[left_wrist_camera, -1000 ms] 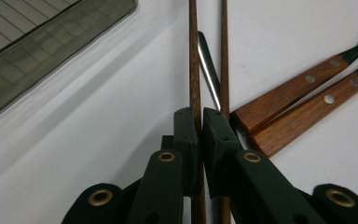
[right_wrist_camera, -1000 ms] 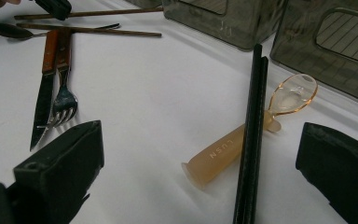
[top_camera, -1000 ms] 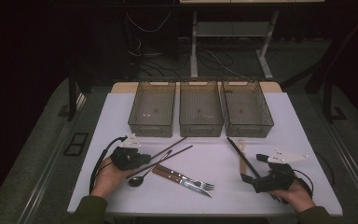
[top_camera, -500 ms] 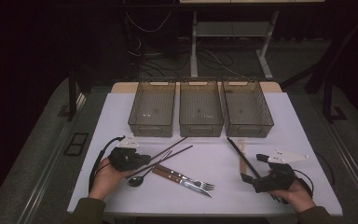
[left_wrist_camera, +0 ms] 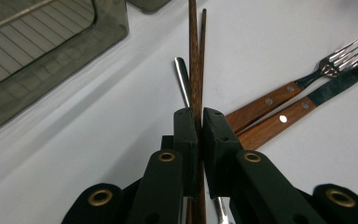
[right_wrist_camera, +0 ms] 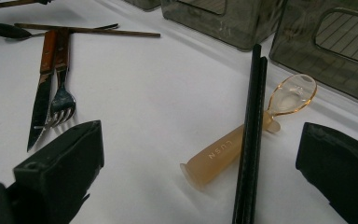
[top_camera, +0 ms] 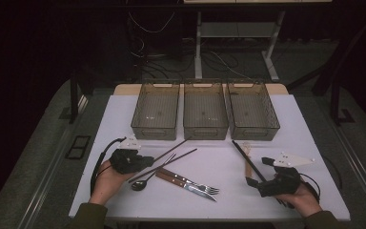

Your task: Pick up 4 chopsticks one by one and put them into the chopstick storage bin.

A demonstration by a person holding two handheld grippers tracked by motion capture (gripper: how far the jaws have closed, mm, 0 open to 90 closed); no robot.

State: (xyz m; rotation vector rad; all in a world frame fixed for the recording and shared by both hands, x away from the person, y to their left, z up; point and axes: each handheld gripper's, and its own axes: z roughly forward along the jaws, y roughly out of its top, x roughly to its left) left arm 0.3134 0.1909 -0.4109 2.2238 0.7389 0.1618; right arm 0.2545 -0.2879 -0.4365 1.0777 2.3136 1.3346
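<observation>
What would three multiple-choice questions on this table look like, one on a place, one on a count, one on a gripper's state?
1. Where do the black chopsticks lie?
A. across the translucent amber plastic spoon
B. inside a bin
C. beside the fork

2. How many smoky translucent plastic bins stand in the far row?
A. two
B. three
C. four

3. How is the left gripper?
A. wide open
B. shut on the brown wooden chopsticks
C. shut on a knife

Answers: 1 A, the right gripper view shows them crossing its handle. 2 B, the high view shows three side by side. 3 B, the left gripper view shows its jaws pinching the sticks.
</observation>
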